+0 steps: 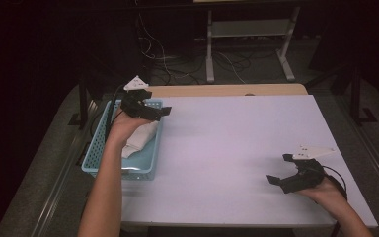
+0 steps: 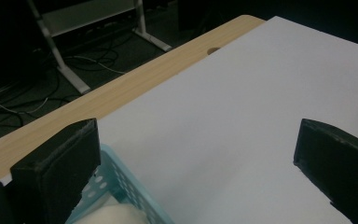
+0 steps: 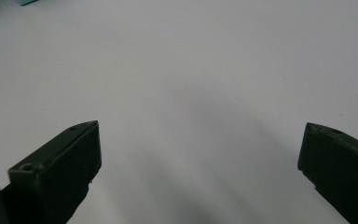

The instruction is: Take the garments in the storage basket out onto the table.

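Left tongs (image 1: 150,106) hover over the far end of the light-blue perforated basket (image 1: 98,148), jaws spread wide and empty. The white cloth bundle (image 1: 139,138) lies inside the basket, against its right wall, just under the left wrist. In the left gripper view the basket rim (image 2: 135,193) and a bit of the cloth (image 2: 107,213) sit low between the jaws, with the tongs aimed out across the white counter (image 2: 242,121). My read: they're above the cloth, not on it, either about to go down for it or clear of it.

Right tongs (image 1: 291,173) are parked low over the near right corner of the counter (image 1: 237,148), also spread wide, nothing between them; the right gripper view has bare white surface (image 3: 191,93) ahead of the jaws. They're well apart from the basket, probably kept out of the left arm's way, or waiting to take one end of the cloth.

The basket sits at the counter's left edge, long side running away from the person, so the left hand reaches it straight. The wooden strip (image 2: 121,88) at the far edge is bare.
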A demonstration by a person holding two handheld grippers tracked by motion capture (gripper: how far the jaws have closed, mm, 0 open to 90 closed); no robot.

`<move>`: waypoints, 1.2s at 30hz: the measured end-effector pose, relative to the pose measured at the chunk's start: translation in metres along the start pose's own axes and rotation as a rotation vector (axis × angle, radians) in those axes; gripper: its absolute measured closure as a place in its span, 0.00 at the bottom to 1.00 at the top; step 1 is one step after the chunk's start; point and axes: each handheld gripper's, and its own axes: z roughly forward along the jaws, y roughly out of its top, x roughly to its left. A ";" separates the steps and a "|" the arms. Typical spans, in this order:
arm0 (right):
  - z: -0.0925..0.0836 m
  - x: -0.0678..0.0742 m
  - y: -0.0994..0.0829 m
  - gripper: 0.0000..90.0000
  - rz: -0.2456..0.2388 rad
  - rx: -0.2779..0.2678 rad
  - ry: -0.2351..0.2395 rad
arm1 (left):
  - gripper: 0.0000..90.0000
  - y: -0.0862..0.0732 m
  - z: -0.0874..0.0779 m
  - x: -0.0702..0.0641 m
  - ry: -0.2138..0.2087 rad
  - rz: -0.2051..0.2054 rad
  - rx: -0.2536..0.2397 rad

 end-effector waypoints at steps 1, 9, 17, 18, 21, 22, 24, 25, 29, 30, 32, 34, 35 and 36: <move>0.000 0.000 0.000 0.00 0.001 0.000 -0.003 | 0.00 0.000 -0.001 0.001 0.005 0.001 0.000; 0.001 -0.003 0.001 0.00 0.024 -0.010 -0.018 | 0.00 -0.004 -0.010 0.010 0.043 0.001 0.007; 0.001 -0.002 0.001 0.00 0.021 -0.017 -0.013 | 0.00 -0.009 -0.013 0.016 0.057 -0.017 0.017; 0.000 -0.002 0.001 0.00 0.022 -0.017 -0.010 | 0.00 -0.010 -0.013 0.017 0.058 -0.018 0.019; 0.000 -0.002 0.000 0.00 0.027 -0.021 -0.006 | 0.00 -0.012 -0.014 0.020 0.073 -0.022 0.028; 0.000 -0.002 0.000 0.00 0.028 -0.022 -0.005 | 0.00 -0.013 -0.015 0.021 0.077 -0.024 0.030; 0.000 -0.002 0.000 0.00 0.030 -0.024 -0.005 | 0.00 -0.015 -0.016 0.024 0.086 -0.027 0.033; 0.000 -0.002 0.000 0.00 0.030 -0.024 -0.004 | 0.00 -0.016 -0.017 0.025 0.088 -0.030 0.036; 0.000 -0.001 -0.001 0.00 0.031 -0.019 -0.002 | 0.00 -0.019 -0.020 0.030 0.109 -0.036 0.046; 0.000 -0.001 -0.001 0.00 0.029 -0.019 -0.003 | 0.00 -0.020 -0.021 0.031 0.115 -0.039 0.048; 0.000 0.000 -0.001 0.00 0.028 -0.023 -0.004 | 0.00 -0.022 -0.022 0.033 0.126 -0.041 0.052; -0.001 0.000 -0.001 0.00 0.030 -0.024 -0.004 | 0.00 -0.023 -0.022 0.035 0.132 -0.045 0.055; -0.001 0.000 -0.002 0.00 0.028 -0.025 -0.004 | 0.00 -0.024 -0.022 0.036 0.134 -0.047 0.056; -0.001 0.000 -0.002 0.00 0.030 -0.025 -0.003 | 0.00 -0.024 -0.023 0.037 0.136 -0.047 0.058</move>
